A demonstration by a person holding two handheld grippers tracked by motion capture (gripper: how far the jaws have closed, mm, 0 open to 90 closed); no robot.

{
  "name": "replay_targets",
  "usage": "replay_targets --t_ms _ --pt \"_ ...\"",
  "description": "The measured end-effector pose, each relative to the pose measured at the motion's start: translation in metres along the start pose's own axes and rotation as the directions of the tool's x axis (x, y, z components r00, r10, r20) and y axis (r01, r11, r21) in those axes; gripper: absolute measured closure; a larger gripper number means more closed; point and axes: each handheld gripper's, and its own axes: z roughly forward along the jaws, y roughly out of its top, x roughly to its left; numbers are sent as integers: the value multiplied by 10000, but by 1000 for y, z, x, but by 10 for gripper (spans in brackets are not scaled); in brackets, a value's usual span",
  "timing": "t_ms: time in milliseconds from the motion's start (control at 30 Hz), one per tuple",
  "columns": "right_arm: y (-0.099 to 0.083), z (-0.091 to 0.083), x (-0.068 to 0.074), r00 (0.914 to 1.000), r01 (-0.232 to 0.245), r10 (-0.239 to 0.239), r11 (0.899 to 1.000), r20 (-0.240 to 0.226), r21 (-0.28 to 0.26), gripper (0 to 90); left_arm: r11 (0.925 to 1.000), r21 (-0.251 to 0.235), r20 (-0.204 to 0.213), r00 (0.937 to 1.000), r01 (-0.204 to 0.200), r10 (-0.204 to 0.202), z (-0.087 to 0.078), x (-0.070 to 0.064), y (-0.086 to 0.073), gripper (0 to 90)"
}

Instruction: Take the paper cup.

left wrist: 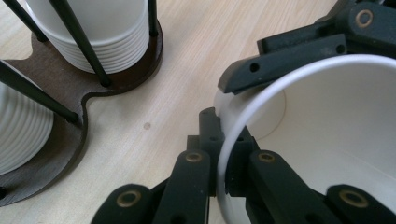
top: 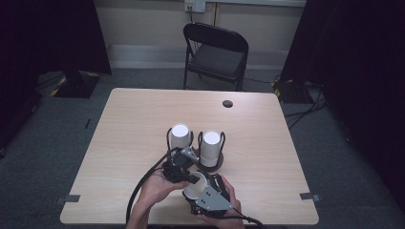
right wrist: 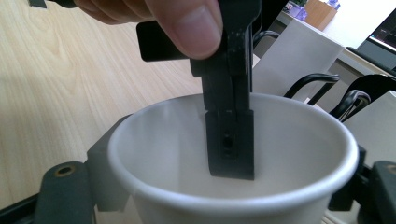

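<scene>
My right gripper (top: 203, 183) is clamped across the outside of a white paper cup (top: 195, 185), one jaw on each side of the wall. My left gripper (top: 190, 179) is pinched shut on that cup's rim, one jaw inside, one outside. Cup sits at the near table (top: 133, 124) edge, mouth tipped toward my left hand (top: 157, 188). Cup rack (top: 210, 164) with two stacks stands just beyond. Both grippers are on the cup; I'd judge the next move separates along the cup axis.

A black folding chair (top: 216, 53) seen far beyond the jaws, a cable hole (top: 228, 103) set in the table (top: 133, 119) ahead, black curtains (top: 353, 62) hung at both sides
</scene>
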Motion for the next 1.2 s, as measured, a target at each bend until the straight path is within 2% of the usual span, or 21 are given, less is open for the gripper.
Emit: replay_targets --t_ms 133,233,300,400,533,633,700,767,833,900,967,1000,1200 --pt "0 -1 0 10000 -17 17 10000 -6 -19 232 10000 -49 27 10000 -9 10 0 0 -1 885" --pt "-1 0 2 10000 -34 34 10000 53 -46 235 9997 -183 -23 9999 137 -137 0 1 -3 878" --pt "-2 1 1 9998 -171 172 9998 73 -47 240 9989 -361 -69 9996 285 -287 0 2 -3 872" --pt "-3 1 -1 9993 -369 370 9993 84 -77 242 9983 -503 4 9996 282 -282 2 3 -4 869" --pt "-2 -1 -1 9978 -538 549 9981 379 -285 248 9971 -714 46 9996 270 -267 0 2 -4 865" --pt "-2 -2 -3 9957 -773 791 9963 480 -385 249 9928 -1156 30 9995 313 -312 0 1 -6 863" --pt "-2 -2 -3 9954 -818 836 9959 471 -387 249 9928 -1154 13 9995 325 -326 0 2 -6 864" --pt "-3 -3 -5 9939 -941 960 9949 543 -376 250 9882 -1465 70 9990 436 -431 1 2 -7 859" --pt "-4 -3 -7 9928 -1062 1079 9938 526 -339 250 9883 -1453 65 9989 463 -459 1 3 -8 851" --pt "-6 -3 -8 9916 -1167 1181 9927 532 -294 250 9837 -1730 141 9988 490 -472 3 3 -11 841" --pt "-7 -3 -9 9907 -1247 1262 9917 507 -312 250 9835 -1748 174 9988 473 -449 3 3 -11 824" --pt "-7 -3 -10 9883 -1365 1382 9902 638 -304 251 9805 -1883 187 9984 558 -532 4 2 -11 822" --pt "-8 -5 -12 9873 -1393 1409 9899 738 -269 252 9714 -2312 87 9986 534 -528 3 1 -12 806"
